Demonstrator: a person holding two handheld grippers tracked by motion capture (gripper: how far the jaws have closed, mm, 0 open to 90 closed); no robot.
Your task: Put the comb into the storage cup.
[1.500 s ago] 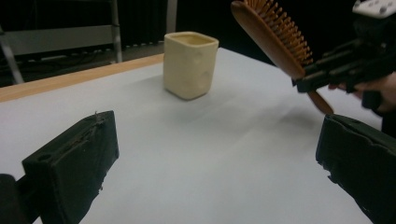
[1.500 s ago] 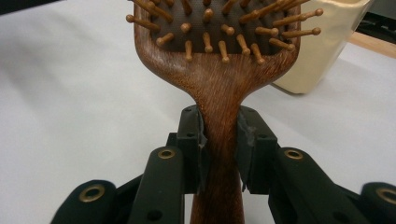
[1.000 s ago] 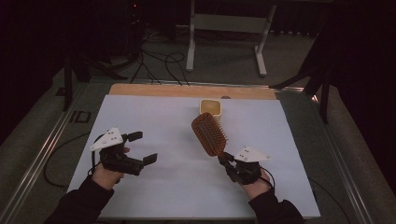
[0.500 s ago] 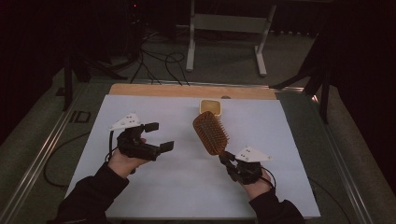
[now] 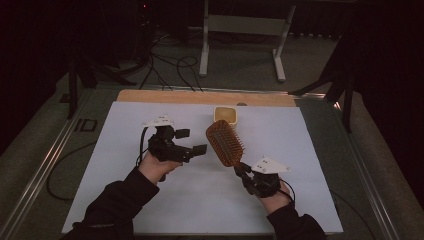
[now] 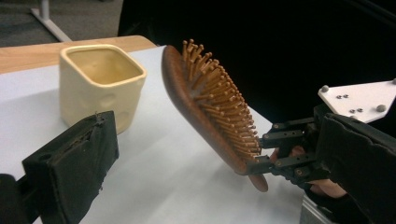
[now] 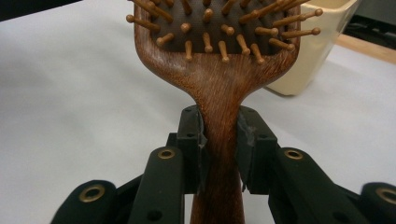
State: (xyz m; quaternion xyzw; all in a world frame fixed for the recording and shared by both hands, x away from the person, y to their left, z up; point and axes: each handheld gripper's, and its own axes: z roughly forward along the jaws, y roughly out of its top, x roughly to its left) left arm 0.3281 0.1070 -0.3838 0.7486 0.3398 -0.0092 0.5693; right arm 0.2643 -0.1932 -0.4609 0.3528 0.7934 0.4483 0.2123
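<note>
High view: my right gripper (image 5: 243,172) clamps the wooden hairbrush (image 5: 224,142) by its handle, head slanting to 11 o'clock, with my left gripper (image 5: 191,141) gaping wide just at the brush's 9 o'clock. Left gripper view: brush mid-frame, bristles toward 1 o'clock, cream cup (image 6: 101,84) at its 9 o'clock. Right gripper view: jaws pinch the handle at 6 o'clock.

A: What is the person wearing?
B: Dark long sleeves (image 5: 117,202), reaching to both wrists.
A: And the left gripper (image 5: 189,142)?
B: Black, blocky jaws, a pale three-cornered plate on top, a black cable looping off behind that plate.
A: The right gripper (image 7: 219,151)?
B: Black too, with brass-ringed screw holes along its linkage and frayed dark pads (image 7: 246,144); its plate carries small studs.
</note>
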